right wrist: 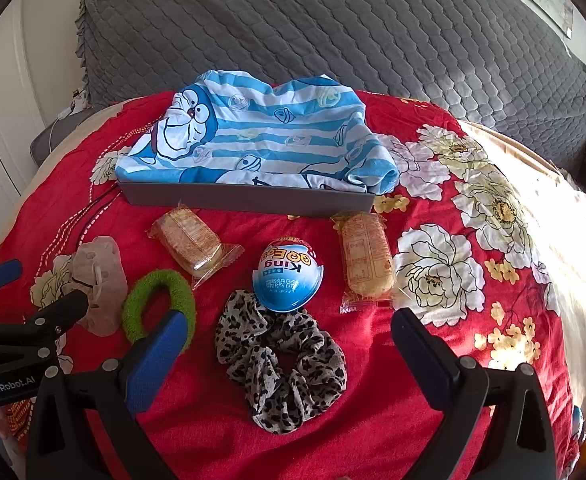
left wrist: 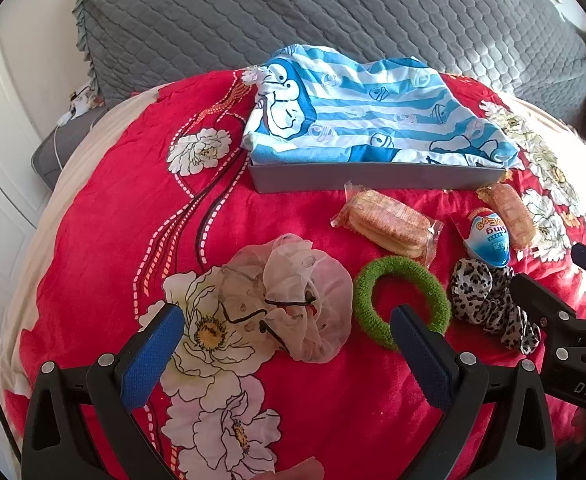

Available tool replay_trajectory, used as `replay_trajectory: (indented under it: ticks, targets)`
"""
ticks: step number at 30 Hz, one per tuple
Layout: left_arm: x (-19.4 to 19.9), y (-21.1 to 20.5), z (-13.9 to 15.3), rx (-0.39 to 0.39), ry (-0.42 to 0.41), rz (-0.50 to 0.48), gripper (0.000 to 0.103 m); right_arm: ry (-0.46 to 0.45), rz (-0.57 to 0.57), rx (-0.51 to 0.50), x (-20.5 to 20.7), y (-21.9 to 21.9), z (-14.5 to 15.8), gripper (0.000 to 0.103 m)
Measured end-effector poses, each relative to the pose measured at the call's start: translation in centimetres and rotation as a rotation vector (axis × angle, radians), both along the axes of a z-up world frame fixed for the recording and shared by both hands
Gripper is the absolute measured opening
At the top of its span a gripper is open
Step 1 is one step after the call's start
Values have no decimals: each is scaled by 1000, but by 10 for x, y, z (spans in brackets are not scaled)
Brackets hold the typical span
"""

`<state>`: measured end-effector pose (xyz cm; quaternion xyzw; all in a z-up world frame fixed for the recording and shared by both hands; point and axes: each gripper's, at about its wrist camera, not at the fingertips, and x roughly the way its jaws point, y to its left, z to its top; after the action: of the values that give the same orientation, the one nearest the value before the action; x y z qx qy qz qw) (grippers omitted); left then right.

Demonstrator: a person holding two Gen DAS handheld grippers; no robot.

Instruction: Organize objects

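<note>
On the red floral bed (right wrist: 333, 420) lie three hair ties: one sheer white (left wrist: 293, 300), one green (left wrist: 403, 296), one leopard-print (right wrist: 281, 364). Beyond them lie two wrapped snacks (right wrist: 191, 246) (right wrist: 367, 258) and one egg-shaped candy (right wrist: 289, 276), near one grey tray (right wrist: 245, 198) carrying one striped cloth (right wrist: 261, 140). The left claw (left wrist: 287, 334) and right claw (right wrist: 289, 334) both stand fully open, empty.

Red floral bedspread (right wrist: 373, 420), grey quilted cover (right wrist: 333, 32).
</note>
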<state>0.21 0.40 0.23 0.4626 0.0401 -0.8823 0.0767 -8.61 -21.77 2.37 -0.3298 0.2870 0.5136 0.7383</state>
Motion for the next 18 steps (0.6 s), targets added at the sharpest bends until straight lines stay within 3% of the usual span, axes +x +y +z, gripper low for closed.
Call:
replay_trajectory:
  ticks: [3,4,5,18]
  targets:
    - [1,0,1,-4,0,29,103,2,12,3,1,0,1,103]
    - [1,0,1,-6,0,31,103,-7,81,4,1,0,1,103]
    - [0,1,1,-29,-8,178,103,-14,143,4,1,0,1,103]
    - [0,1,2,-31,-12,217,103,-14,165,0,0,0,2,103]
